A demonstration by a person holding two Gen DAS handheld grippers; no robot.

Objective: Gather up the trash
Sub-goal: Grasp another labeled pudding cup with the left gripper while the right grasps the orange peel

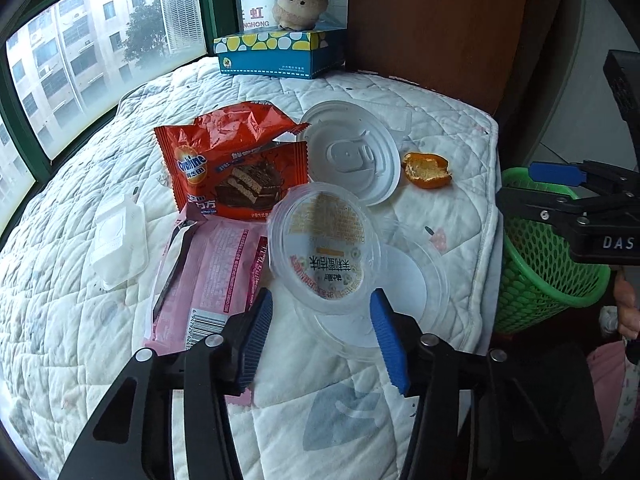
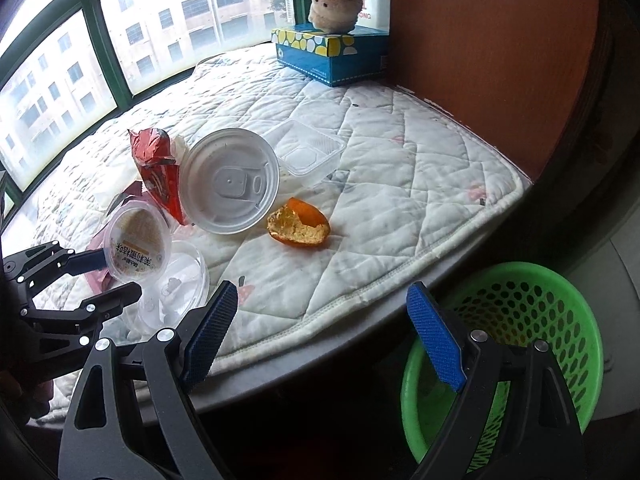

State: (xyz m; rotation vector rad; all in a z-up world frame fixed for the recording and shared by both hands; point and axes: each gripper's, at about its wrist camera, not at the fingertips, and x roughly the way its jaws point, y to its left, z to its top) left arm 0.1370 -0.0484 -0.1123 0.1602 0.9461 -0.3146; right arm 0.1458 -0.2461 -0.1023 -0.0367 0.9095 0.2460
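Note:
Trash lies on a white quilted mat (image 1: 60, 340). A clear plastic cup with a printed label (image 1: 324, 240) lies tilted on a clear lid (image 1: 404, 276). My left gripper (image 1: 320, 312) is open, its blue pads either side of the cup's near rim. An orange Ovaltine wrapper (image 1: 236, 164), a pink wrapper (image 1: 212, 280), a white round lid (image 1: 352, 156), an orange peel (image 1: 426, 170) and a clear tray (image 1: 118, 238) lie around. My right gripper (image 2: 324, 340) is open and empty over the mat's edge, beside a green basket (image 2: 560, 320).
A blue tissue box (image 1: 276, 54) with a plush toy (image 1: 300, 4) stands at the back by the window. A brown panel (image 1: 440, 20) rises at the back right. The basket (image 1: 536, 276) stands below the mat's right edge. Another clear tray (image 2: 308, 152) lies behind the white lid.

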